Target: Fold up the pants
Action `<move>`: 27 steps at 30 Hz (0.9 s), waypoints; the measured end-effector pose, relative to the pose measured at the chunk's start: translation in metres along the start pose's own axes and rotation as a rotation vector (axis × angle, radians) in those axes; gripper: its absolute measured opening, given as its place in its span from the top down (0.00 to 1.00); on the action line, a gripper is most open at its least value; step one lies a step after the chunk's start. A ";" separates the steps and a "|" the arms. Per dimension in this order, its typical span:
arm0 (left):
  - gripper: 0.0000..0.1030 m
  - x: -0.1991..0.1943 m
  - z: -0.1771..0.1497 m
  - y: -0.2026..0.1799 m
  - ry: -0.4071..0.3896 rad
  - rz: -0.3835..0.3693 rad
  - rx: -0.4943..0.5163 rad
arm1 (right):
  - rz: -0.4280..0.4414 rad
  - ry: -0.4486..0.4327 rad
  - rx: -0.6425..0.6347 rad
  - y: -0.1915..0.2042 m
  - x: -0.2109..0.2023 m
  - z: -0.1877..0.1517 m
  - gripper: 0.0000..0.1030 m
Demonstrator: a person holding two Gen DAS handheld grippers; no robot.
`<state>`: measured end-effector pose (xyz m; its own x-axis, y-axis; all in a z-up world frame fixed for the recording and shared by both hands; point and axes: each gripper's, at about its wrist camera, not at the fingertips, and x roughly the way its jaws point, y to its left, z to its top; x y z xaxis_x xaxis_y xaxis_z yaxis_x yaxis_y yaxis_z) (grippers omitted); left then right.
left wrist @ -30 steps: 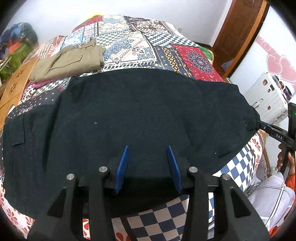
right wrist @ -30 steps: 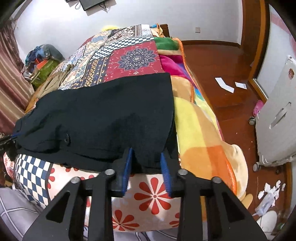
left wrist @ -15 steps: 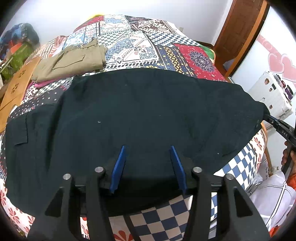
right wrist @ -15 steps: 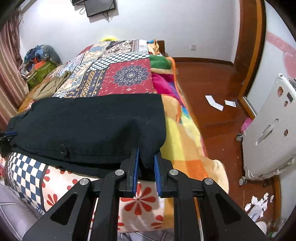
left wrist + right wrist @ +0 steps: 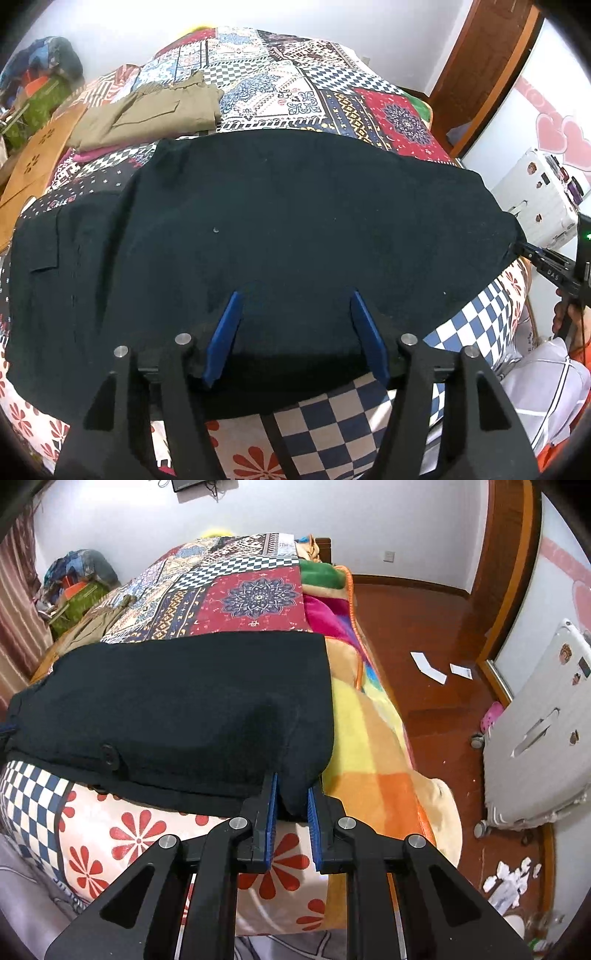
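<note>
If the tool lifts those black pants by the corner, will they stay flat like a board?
Probably not. The black pants already bunch where the right tool pinches their corner, so they look soft and floppy. Their near edge droops over the bed side, so the rest would likely hang down. The cloth looks thick, so maybe a bit heavy.

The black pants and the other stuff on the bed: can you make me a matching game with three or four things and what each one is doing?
Things:
1. black pants
2. tan pants
3. left gripper
4. right gripper

States:
a. folded, far side of the bed
b. jaws apart, just been opening, nothing pinched
c. spread flat on the quilt
d. clamped on a cloth corner

Pairs: 1-c, 2-a, 3-b, 4-d
</note>
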<state>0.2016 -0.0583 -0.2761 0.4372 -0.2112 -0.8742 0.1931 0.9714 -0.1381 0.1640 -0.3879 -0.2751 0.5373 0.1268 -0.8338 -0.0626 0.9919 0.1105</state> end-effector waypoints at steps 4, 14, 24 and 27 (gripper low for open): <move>0.39 -0.006 -0.006 0.001 -0.004 -0.006 0.010 | -0.002 0.023 0.017 -0.007 -0.006 0.002 0.79; 0.40 -0.052 0.002 0.061 -0.092 0.093 -0.106 | -0.031 -0.046 -0.015 0.004 -0.042 0.038 0.73; 0.39 -0.069 0.018 0.185 -0.149 0.262 -0.289 | 0.225 -0.094 -0.240 0.130 -0.022 0.119 0.61; 0.40 -0.062 0.023 0.208 -0.130 0.272 -0.306 | 0.332 -0.072 -0.314 0.180 -0.007 0.137 0.61</move>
<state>0.2347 0.1545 -0.2396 0.5474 0.0642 -0.8344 -0.2056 0.9768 -0.0597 0.2648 -0.2110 -0.1754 0.5016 0.4481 -0.7400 -0.4868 0.8533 0.1867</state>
